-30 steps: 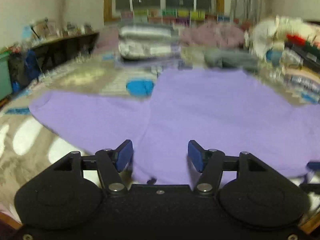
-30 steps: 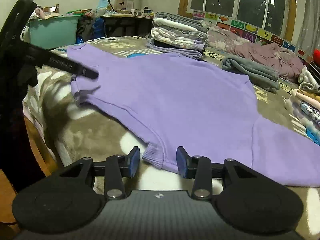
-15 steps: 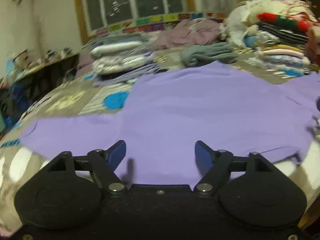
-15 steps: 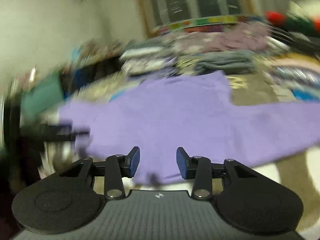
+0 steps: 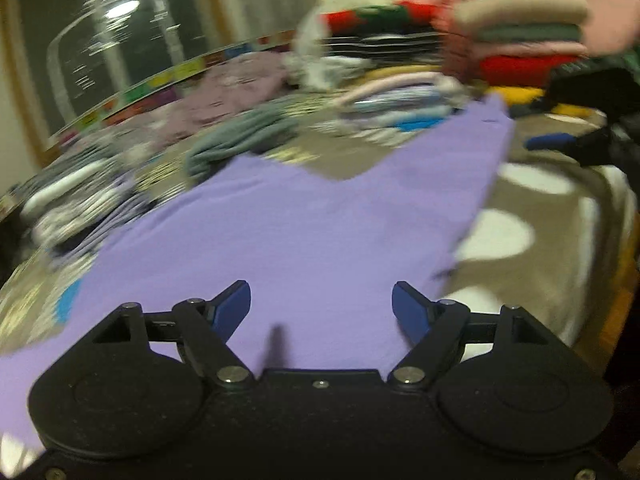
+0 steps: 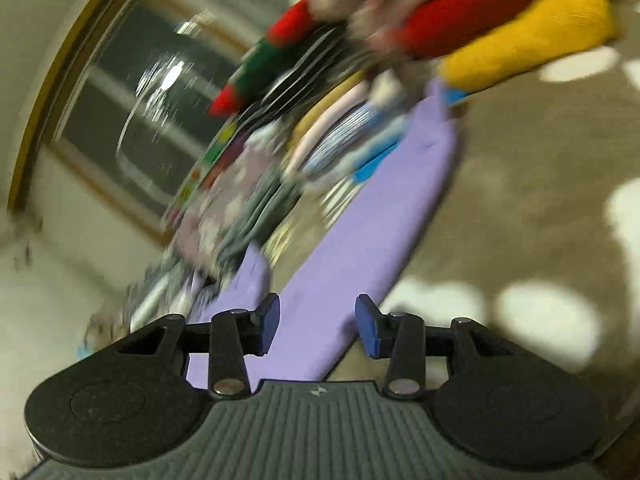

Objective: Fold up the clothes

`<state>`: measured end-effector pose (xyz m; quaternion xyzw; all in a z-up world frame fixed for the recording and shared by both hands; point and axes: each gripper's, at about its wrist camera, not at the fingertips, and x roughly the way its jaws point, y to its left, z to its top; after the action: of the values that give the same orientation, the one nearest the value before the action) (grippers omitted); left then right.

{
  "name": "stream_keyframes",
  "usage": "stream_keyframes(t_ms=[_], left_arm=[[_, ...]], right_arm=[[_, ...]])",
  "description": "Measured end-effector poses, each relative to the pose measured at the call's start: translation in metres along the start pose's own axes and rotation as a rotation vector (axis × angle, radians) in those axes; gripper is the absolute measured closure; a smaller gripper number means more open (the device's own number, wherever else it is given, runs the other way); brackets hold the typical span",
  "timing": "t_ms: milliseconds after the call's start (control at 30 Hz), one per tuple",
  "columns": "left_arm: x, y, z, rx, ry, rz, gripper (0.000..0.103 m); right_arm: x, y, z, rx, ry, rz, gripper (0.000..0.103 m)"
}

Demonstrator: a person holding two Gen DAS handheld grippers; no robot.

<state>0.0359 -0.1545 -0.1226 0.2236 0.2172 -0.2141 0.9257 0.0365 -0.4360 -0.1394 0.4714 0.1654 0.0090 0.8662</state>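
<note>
On the spotted blanket (image 5: 520, 236) we see the purple shirt (image 5: 304, 232) spread flat, its body running out beyond our left gripper (image 5: 321, 312), whose jaws have just been opening and now stand wide with nothing pressed between them. Our right gripper (image 6: 316, 326) hovers over a sleeve (image 6: 360, 248), jaws narrower, gripping nothing, with stacked clothes (image 6: 440, 48) beyond.
</note>
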Motion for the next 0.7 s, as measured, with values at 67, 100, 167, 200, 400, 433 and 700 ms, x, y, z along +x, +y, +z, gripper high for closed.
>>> stream_keyframes(t_ms=[67, 100, 167, 200, 400, 433, 700], left_arm=[[0.009, -0.028, 0.014, 0.089, -0.021, -0.032, 0.025], [0.013, -0.042, 0.02, 0.13, -0.031, -0.045, 0.025], [0.026, -0.065, 0.033, 0.188, -0.041, -0.066, 0.025], [0.032, -0.076, 0.04, 0.216, -0.046, -0.076, 0.025], [0.067, -0.137, 0.075, 0.352, -0.064, -0.113, 0.025], [0.074, -0.144, 0.081, 0.362, -0.064, -0.115, 0.025], [0.131, -0.161, 0.125, 0.387, -0.033, -0.094, 0.03]], right_arm=[[-0.005, -0.016, 0.012, 0.069, -0.045, -0.011, 0.058], [-0.007, -0.024, 0.017, 0.102, -0.065, -0.016, 0.058], [-0.01, -0.04, 0.026, 0.167, -0.1, -0.022, 0.057], [-0.011, -0.048, 0.03, 0.197, -0.114, -0.019, 0.057], [-0.018, -0.072, 0.051, 0.254, -0.194, -0.015, 0.057], [-0.021, -0.076, 0.053, 0.276, -0.209, -0.006, 0.057], [-0.036, -0.104, 0.061, 0.4, -0.321, -0.035, 0.058]])
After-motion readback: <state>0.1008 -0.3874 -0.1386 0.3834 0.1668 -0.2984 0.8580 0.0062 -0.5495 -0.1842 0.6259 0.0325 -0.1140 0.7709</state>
